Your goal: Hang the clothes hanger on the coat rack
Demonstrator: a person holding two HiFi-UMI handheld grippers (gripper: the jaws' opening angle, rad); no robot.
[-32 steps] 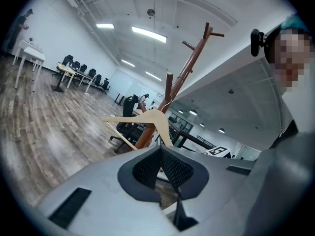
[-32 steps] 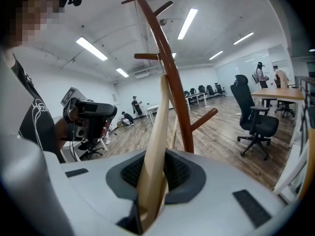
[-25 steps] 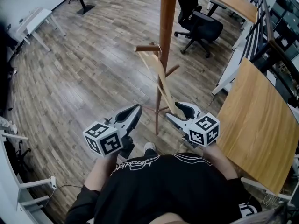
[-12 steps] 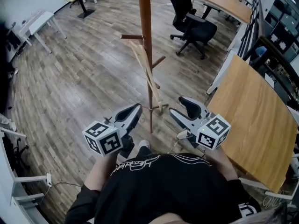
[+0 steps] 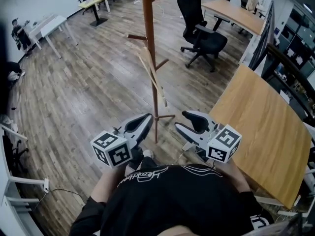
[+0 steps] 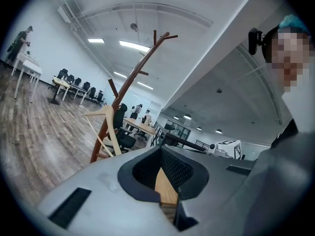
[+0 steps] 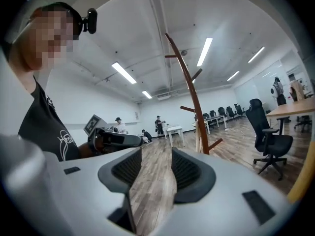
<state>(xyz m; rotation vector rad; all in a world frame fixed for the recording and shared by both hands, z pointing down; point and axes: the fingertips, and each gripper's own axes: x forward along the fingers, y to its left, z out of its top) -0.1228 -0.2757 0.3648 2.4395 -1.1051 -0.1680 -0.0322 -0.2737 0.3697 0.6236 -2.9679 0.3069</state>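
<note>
Head view: the hanger [image 5: 153,76], pale wood, hangs on a low peg of the rack [image 5: 149,28] and lies slanted along the pole, its lower end near the rack's feet. The rack stands on the wood floor [image 5: 83,92], ahead of the person and between the two tongs. The left tongs [image 5: 142,122] and right tongs [image 5: 183,121] are held side by side near the person's chest, apart from the rack and the hanger, and touch neither.

Left gripper view: the left tongs [image 6: 165,173] stand a narrow gap apart with nothing in them; the hanger [image 6: 106,127] shows on the rack [image 6: 123,87] off to the left.

Right gripper view: the right tongs [image 7: 150,168] are wide apart and closing, with only floor seen between them. The rack [image 7: 189,77] rises beyond.

A chair [image 5: 206,33] stands behind the rack, and a wooden table [image 5: 261,132] is at the person's right.
</note>
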